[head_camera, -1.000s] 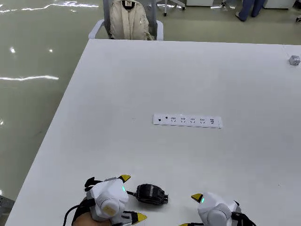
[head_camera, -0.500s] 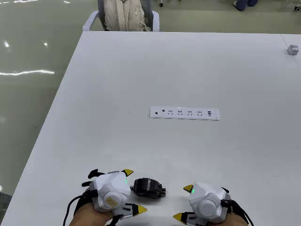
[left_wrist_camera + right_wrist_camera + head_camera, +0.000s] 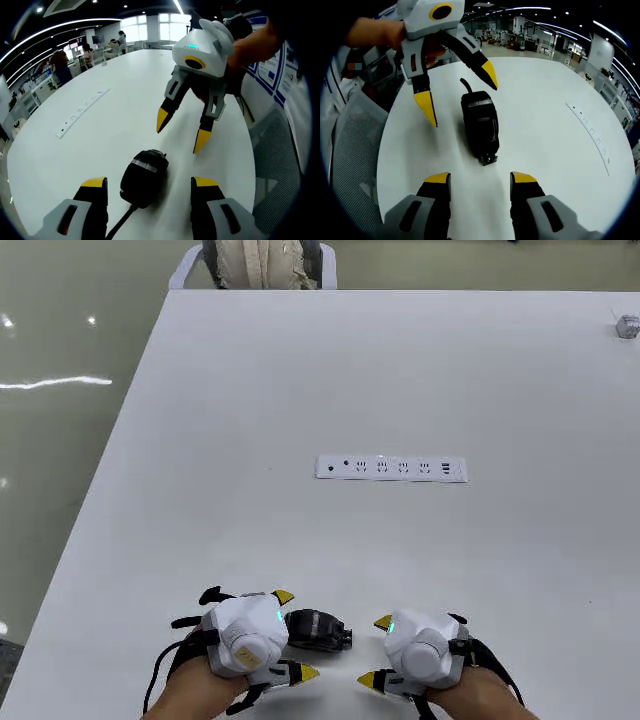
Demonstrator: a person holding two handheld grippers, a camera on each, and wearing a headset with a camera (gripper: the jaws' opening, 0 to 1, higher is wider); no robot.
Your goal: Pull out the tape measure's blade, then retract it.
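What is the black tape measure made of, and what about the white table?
The tape measure looks like hard black plastic, mostly matte, with ribbed parts that may be rubbery; its dull sheen suggests this. The table looks like smooth white laminate or painted board, semi-matte: it shows soft shadows and no grain. Neither is certain from looks alone.

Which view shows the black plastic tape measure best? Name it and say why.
Right gripper view: the black plastic tape measure lies whole and large, blade-tip end nearest the camera. The left gripper view shows its strap end; the head view shows it small.
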